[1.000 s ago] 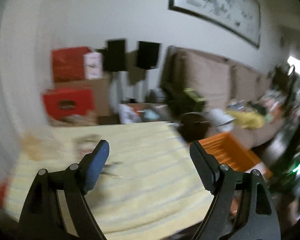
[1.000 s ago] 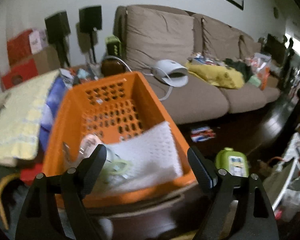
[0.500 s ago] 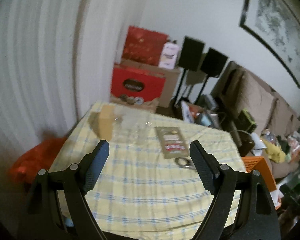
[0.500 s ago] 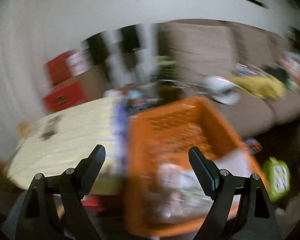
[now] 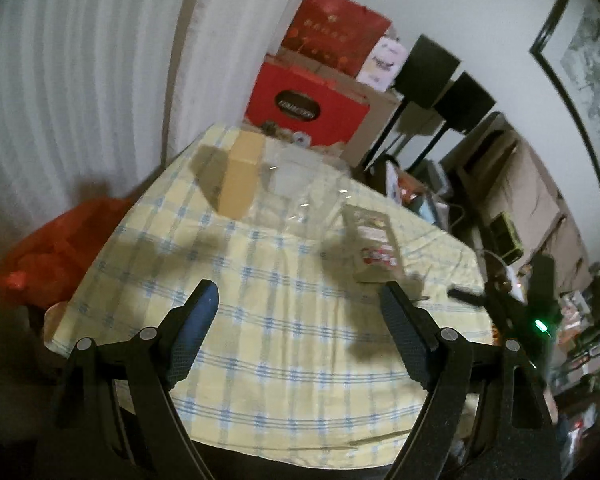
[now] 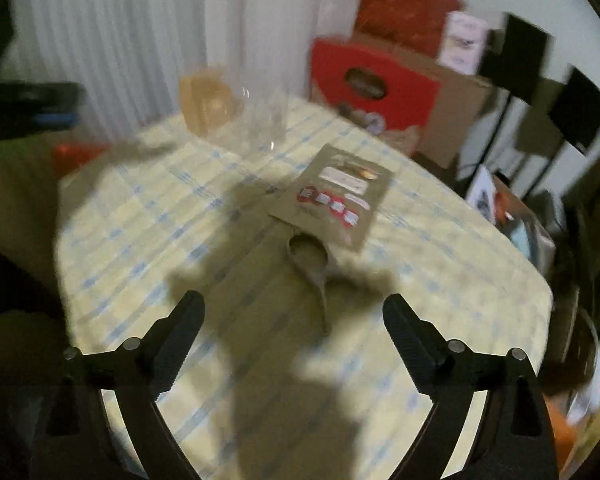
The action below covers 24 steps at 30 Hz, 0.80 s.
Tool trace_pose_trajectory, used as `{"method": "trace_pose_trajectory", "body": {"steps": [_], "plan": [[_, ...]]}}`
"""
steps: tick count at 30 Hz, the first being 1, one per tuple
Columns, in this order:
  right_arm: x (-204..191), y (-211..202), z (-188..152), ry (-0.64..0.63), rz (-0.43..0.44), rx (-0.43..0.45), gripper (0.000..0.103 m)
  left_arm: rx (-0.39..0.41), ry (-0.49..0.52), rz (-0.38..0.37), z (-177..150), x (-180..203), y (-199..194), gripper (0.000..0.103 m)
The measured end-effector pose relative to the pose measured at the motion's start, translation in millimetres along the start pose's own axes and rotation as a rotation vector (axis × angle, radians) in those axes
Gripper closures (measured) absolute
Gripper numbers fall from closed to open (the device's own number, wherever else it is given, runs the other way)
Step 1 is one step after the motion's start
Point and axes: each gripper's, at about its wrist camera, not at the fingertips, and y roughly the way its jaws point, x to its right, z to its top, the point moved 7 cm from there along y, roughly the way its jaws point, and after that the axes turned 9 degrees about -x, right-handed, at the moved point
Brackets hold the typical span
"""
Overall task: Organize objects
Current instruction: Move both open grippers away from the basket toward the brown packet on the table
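Left view: I've swung away from the sofa to the bench; my left gripper hangs open and empty, the brown packet lying beyond it.

Right view: basket left behind, my right gripper has just been opening, nothing between its fingers; the packet lies ahead, next to collect.

A table under a yellow checked cloth stands against a white pleated curtain. Behind it, red boxes and a cardboard carton are stacked beside two black speakers on stands. A brown sofa lines the white wall beneath a framed picture, in dim light.
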Motion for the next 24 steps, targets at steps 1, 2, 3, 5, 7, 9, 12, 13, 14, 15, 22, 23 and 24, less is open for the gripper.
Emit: {"method": "trace_pose_trajectory", "body": {"steps": [1,2,3,5,7,9,12,13,14,15,22,23,24], "plan": [[4,14,8,-0.026,-0.038,-0.020,0.011,-0.003,-0.015,-0.002,1,-5,2,0.022],[6,24,10,-0.044,-0.064,-0.032,0.012,-0.004,-0.032,-0.008,2,-7,3,0.022],[8,32,15,-0.061,-0.076,-0.045,0.012,-0.007,-0.062,-0.015,3,-11,5,0.022],[10,48,16,-0.088,-0.078,-0.072,0.022,-0.013,-0.083,-0.020,5,-12,10,0.022],[13,56,14,-0.079,-0.069,-0.083,0.034,-0.021,-0.050,-0.008,5,-5,15,0.022],[13,54,9,-0.041,-0.022,-0.086,0.056,-0.029,-0.025,0.003,5,4,21,0.022],[15,46,-5,0.044,0.001,-0.102,0.078,-0.047,-0.013,-0.023,4,19,29,0.022],[15,43,-8,0.066,-0.006,-0.108,0.078,-0.042,-0.006,-0.025,5,27,32,0.022],[16,39,-14,0.100,-0.010,-0.116,0.078,-0.042,0.014,-0.023,6,37,37,0.022],[21,34,-25,0.161,-0.014,-0.125,0.078,-0.055,0.046,-0.018,6,50,44,0.022],[52,-14,-85,0.468,-0.046,-0.078,0.078,-0.215,0.226,0.079,5,143,125,0.022],[55,-24,-93,0.497,-0.043,-0.058,0.078,-0.237,0.214,0.137,8,149,143,0.022],[58,-35,-101,0.523,-0.039,-0.037,0.078,-0.247,0.198,0.170,11,151,155,0.022]]}}
